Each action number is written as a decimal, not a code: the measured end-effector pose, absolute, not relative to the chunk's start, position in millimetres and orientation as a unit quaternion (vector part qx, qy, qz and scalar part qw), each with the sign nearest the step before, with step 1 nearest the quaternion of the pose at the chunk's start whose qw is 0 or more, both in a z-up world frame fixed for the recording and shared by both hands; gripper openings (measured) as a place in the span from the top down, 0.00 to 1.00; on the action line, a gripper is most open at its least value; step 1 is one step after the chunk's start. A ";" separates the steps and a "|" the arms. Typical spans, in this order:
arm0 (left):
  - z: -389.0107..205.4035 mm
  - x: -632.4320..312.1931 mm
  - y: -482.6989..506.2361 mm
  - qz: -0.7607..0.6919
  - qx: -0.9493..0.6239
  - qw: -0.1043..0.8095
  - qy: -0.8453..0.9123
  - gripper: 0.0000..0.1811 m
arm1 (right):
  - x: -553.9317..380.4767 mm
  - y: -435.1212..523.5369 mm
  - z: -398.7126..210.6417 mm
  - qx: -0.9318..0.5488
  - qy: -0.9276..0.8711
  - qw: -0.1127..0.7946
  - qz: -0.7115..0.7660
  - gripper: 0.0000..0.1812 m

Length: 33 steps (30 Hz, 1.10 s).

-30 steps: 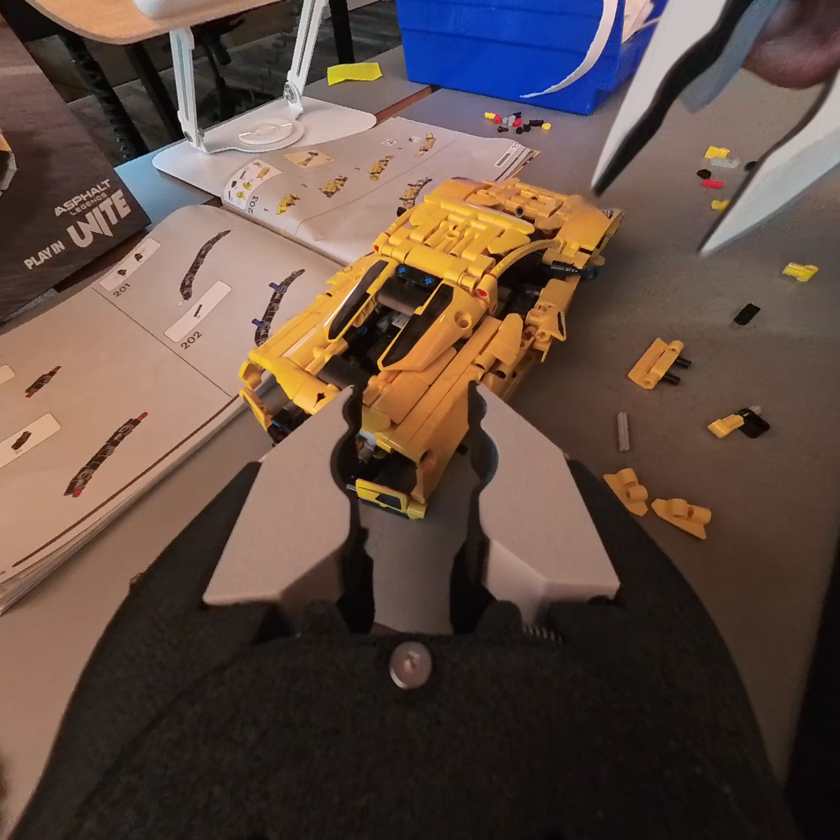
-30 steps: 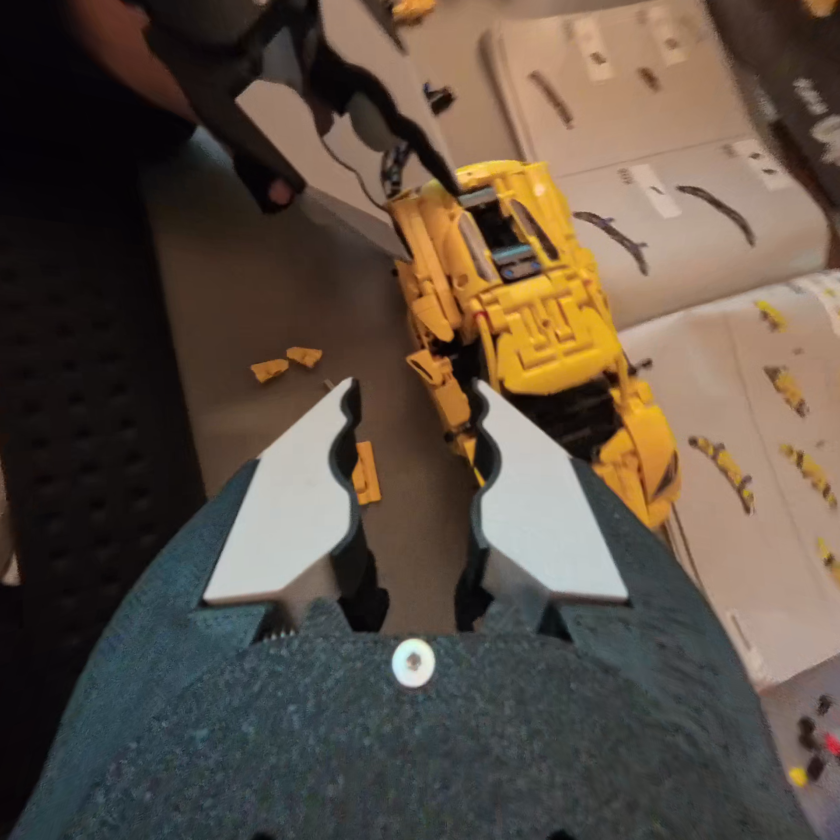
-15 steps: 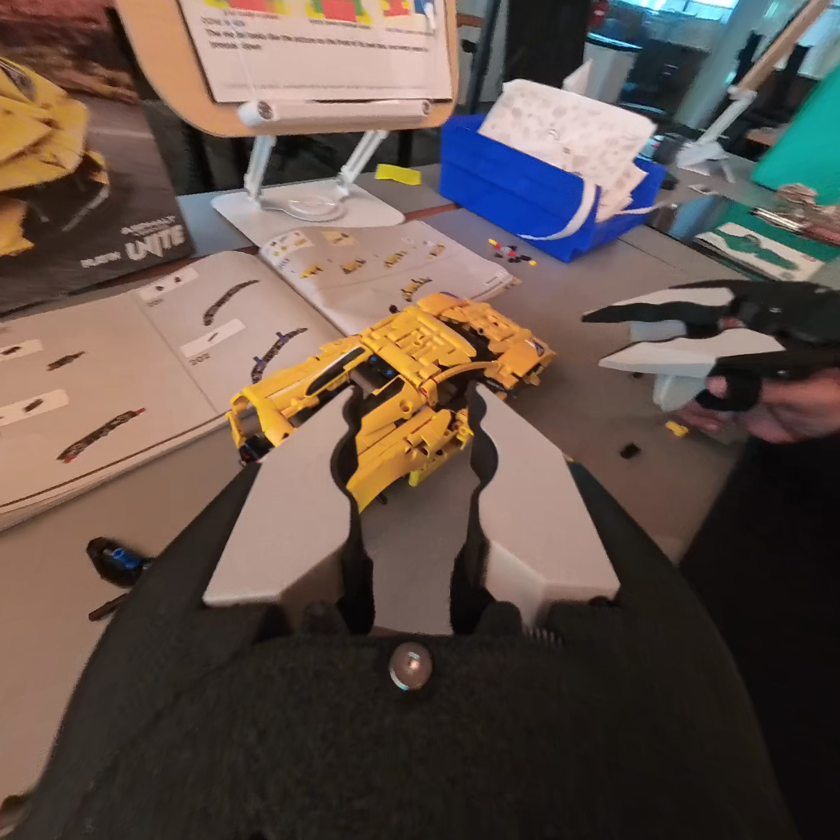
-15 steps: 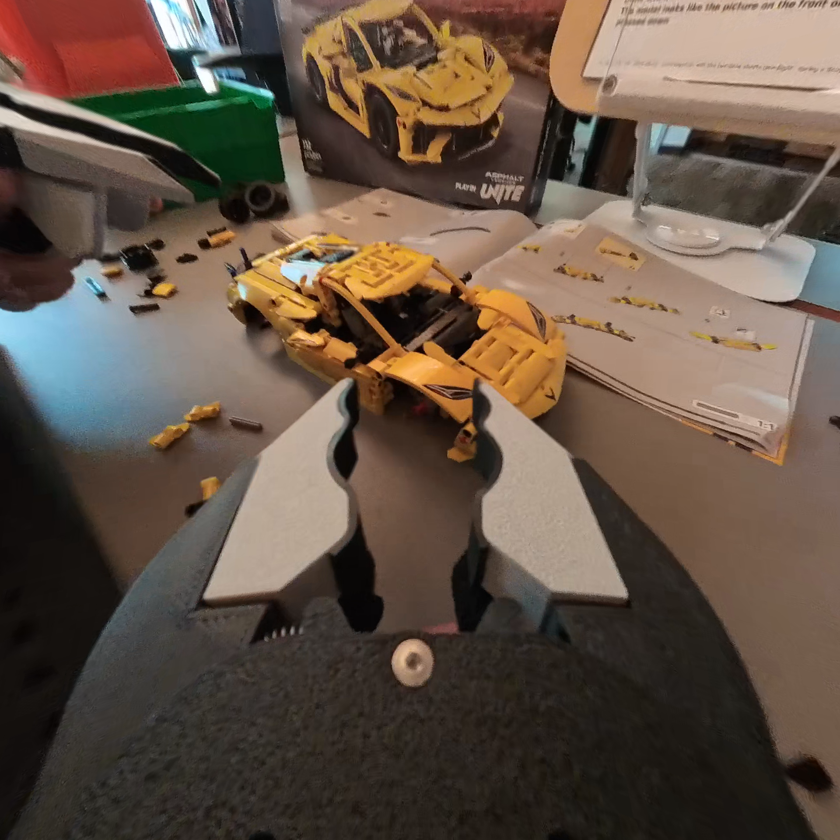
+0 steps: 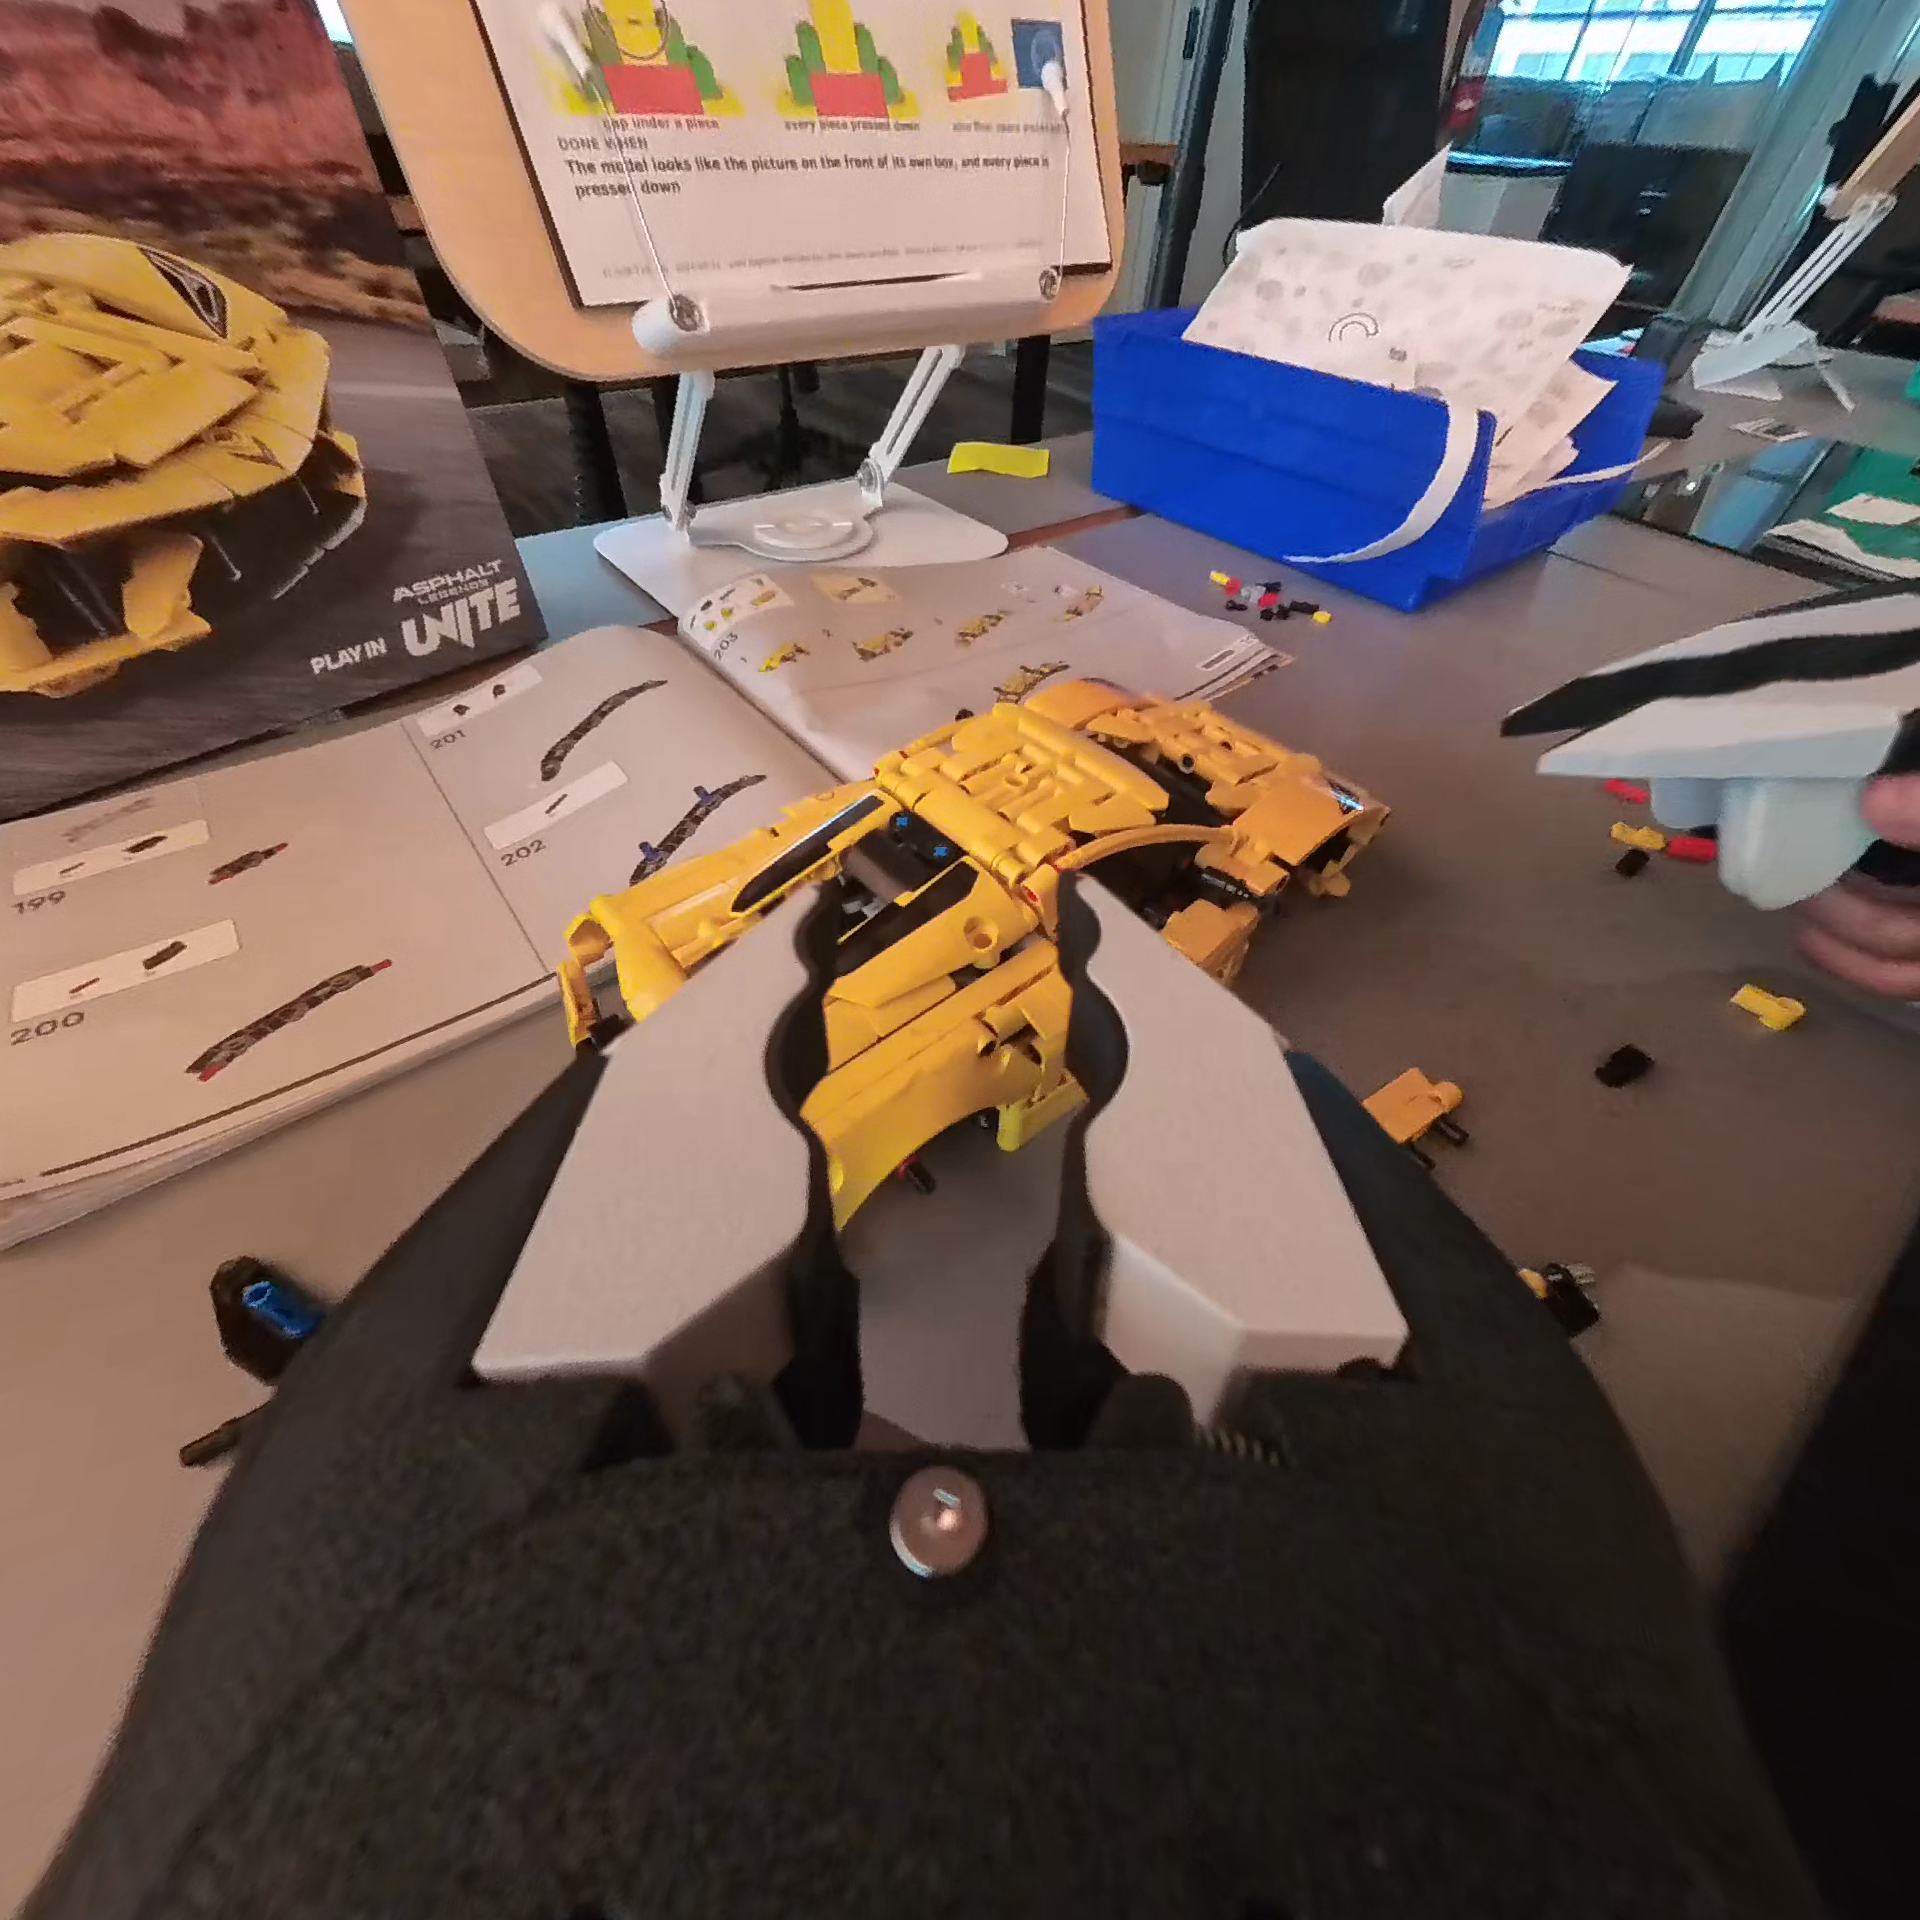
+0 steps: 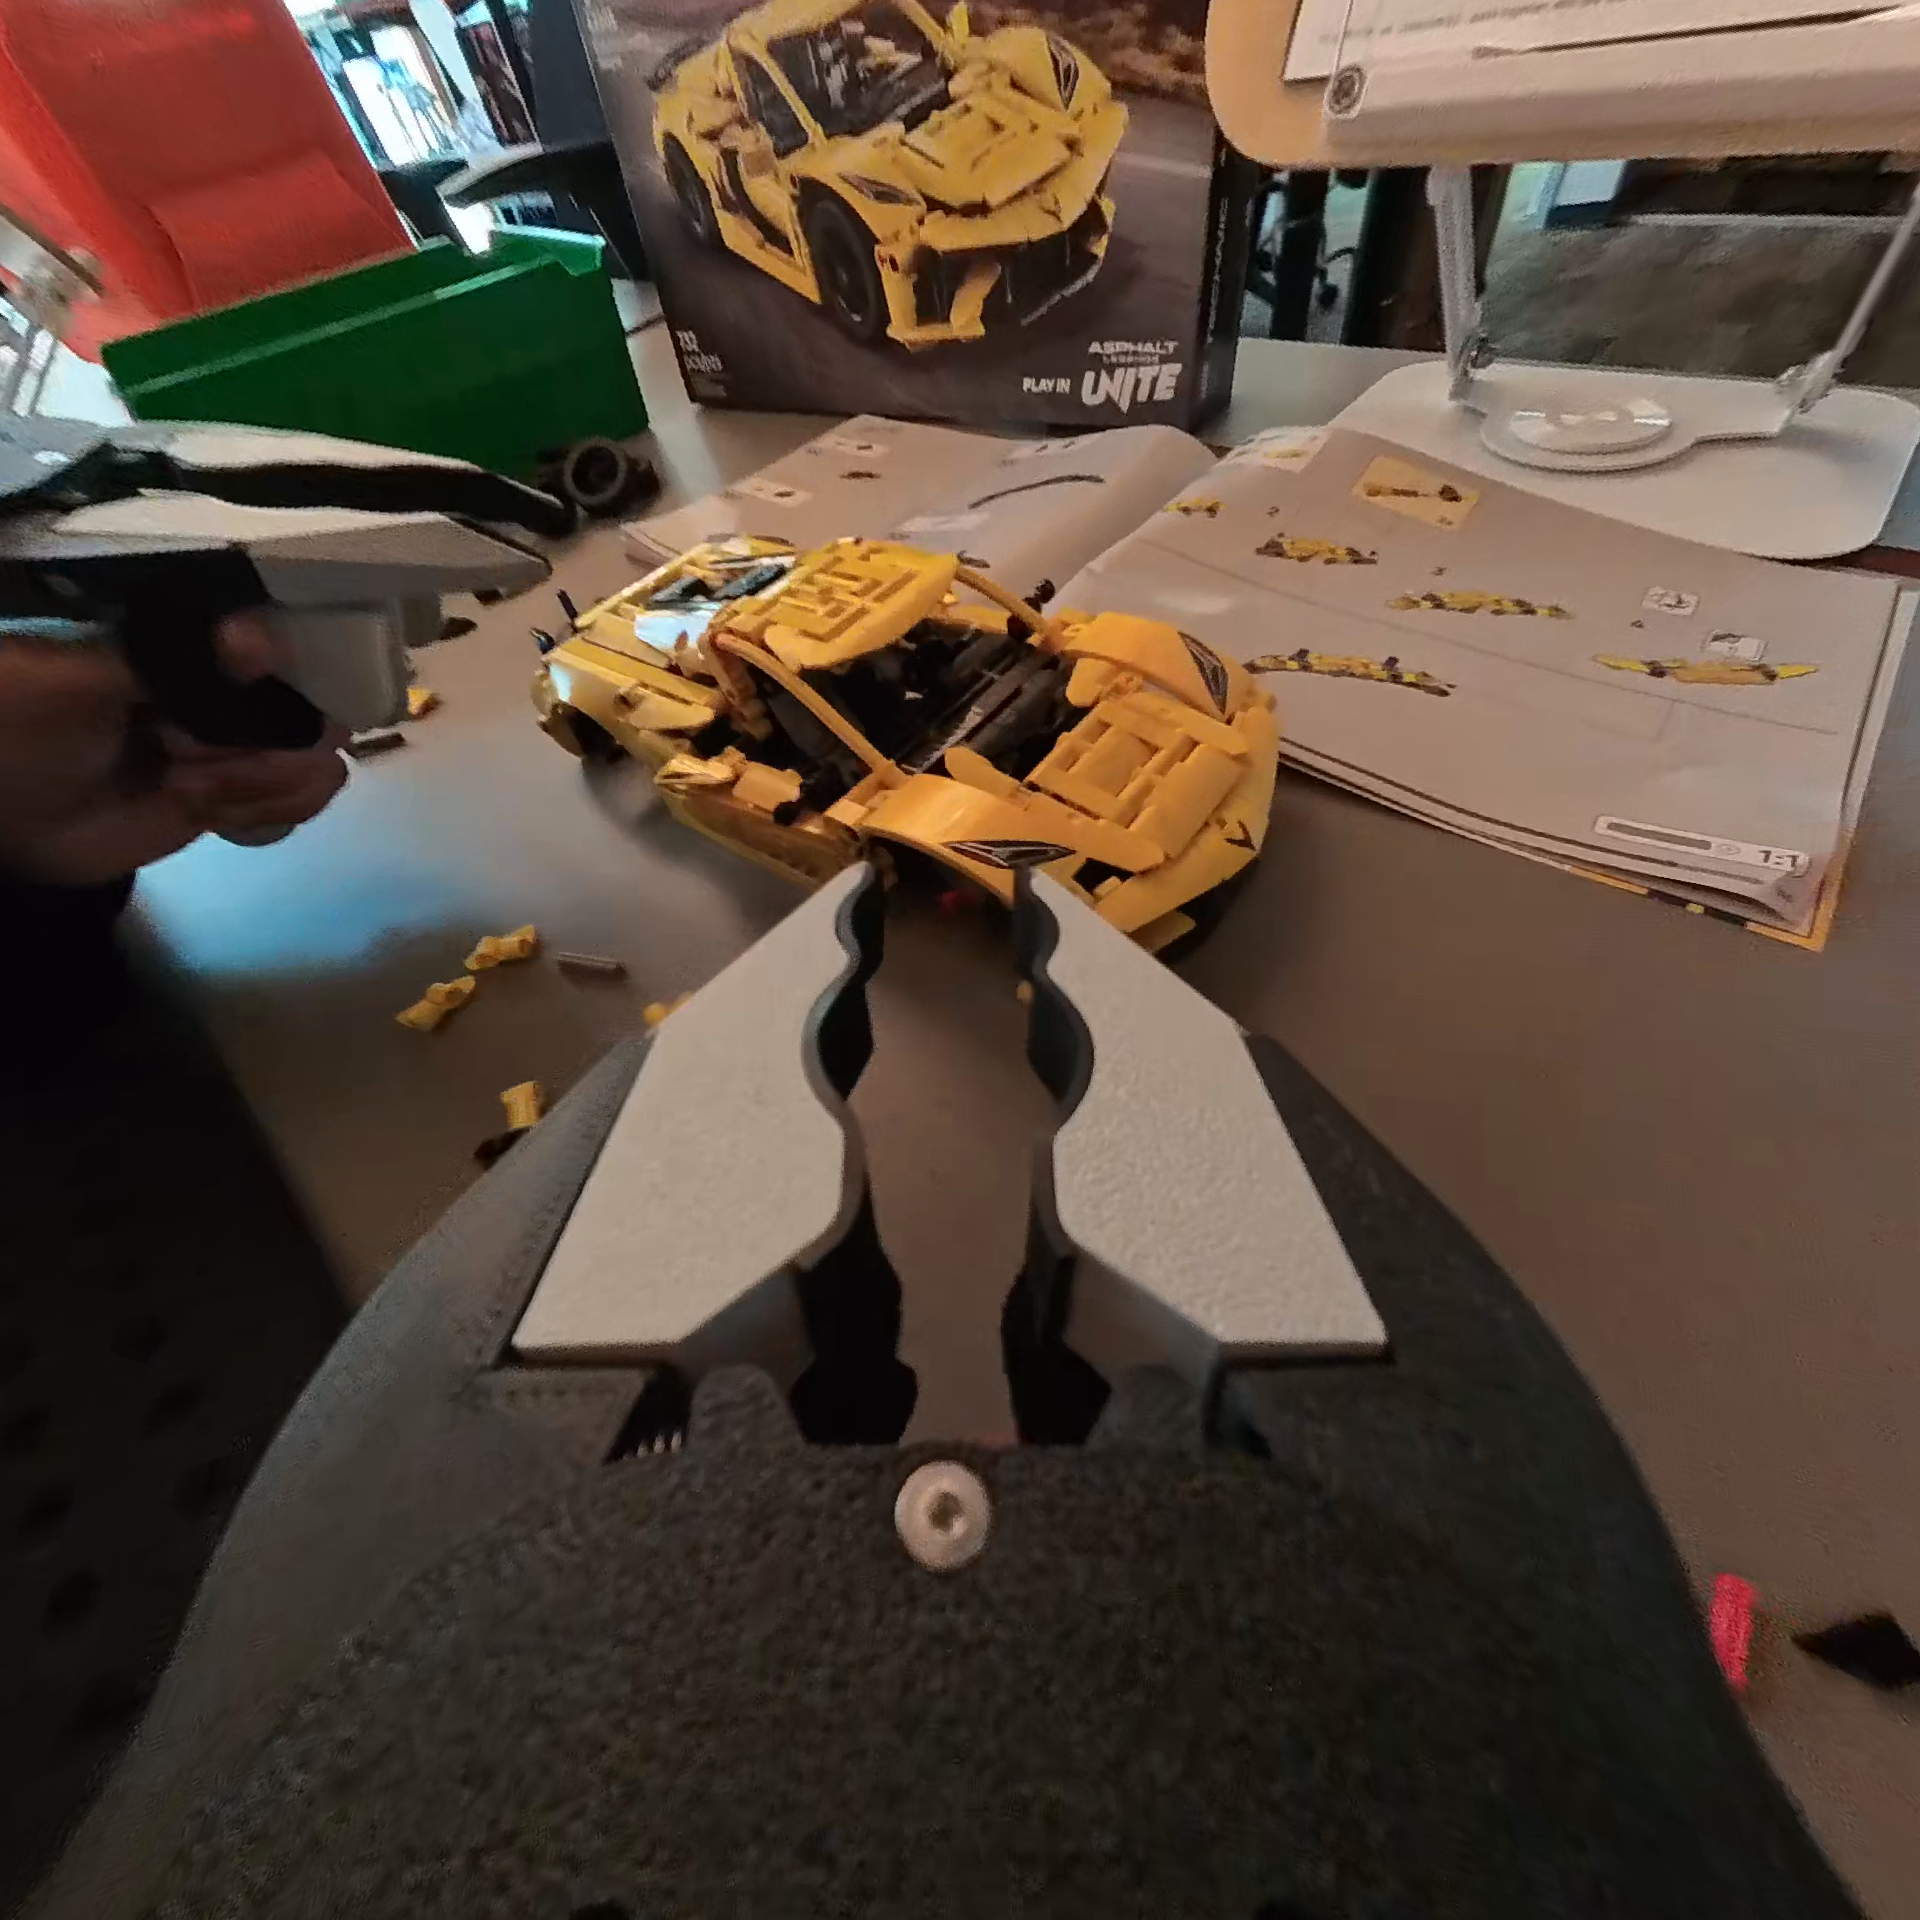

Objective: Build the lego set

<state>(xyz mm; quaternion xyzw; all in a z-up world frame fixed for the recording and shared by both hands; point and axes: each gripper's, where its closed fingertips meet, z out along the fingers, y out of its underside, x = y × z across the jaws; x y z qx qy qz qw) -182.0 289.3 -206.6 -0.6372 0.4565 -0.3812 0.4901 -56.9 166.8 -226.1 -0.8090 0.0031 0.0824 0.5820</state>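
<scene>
Both jaws spread, empty: left gripper (image 5: 940, 914) frames the yellow brick-built car (image 5: 966, 883), right gripper (image 6: 948, 883) sits just short of it. Body's mostly built; loose yellow pieces (image 6: 457, 987) left of the right jaws remain.

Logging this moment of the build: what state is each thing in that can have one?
Left claw: open, empty, fingers either side of the car's near end.
Right claw: open, empty, off the car.
Yellow car: partly built, upright on the table, no wheels visible.
Instruction booklet: lying open.
Blue bin: holding paper sheets.
</scene>
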 end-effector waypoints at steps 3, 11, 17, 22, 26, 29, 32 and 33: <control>-208.0 -183.3 290.0 -0.387 -0.641 0.483 0.453 0.77 | -54.6 167.8 -228.6 -0.813 0.004 0.577 0.072 0.87; -208.8 -185.1 292.8 -0.393 -0.643 0.478 0.451 0.77 | -48.2 166.6 -223.6 -0.802 0.022 0.591 0.081 0.89; -213.3 -179.0 272.4 -0.405 -0.621 0.457 0.491 0.79 | -81.9 166.8 -230.1 -0.810 -0.071 0.577 0.081 0.87; -220.7 -173.0 242.0 -0.411 -0.582 0.431 0.553 0.83 | -146.3 153.1 -252.4 -0.818 -0.226 0.511 0.138 0.86; -233.9 -187.5 204.2 -0.440 -0.545 0.337 0.629 0.83 | -157.3 145.7 -258.2 -0.827 -0.245 0.485 0.144 0.86; -257.0 -221.5 194.5 -0.355 -0.524 0.282 0.721 0.83 | -132.0 128.2 -259.4 -0.849 -0.212 0.466 0.128 0.86; -241.5 -232.7 176.3 -0.393 -0.502 0.285 0.715 0.84 | -100.2 109.8 -270.0 -0.879 -0.190 0.427 0.095 0.86; -239.5 -233.2 168.5 -0.408 -0.501 0.274 0.713 0.85 | -93.6 105.7 -271.2 -0.884 -0.184 0.419 0.092 0.86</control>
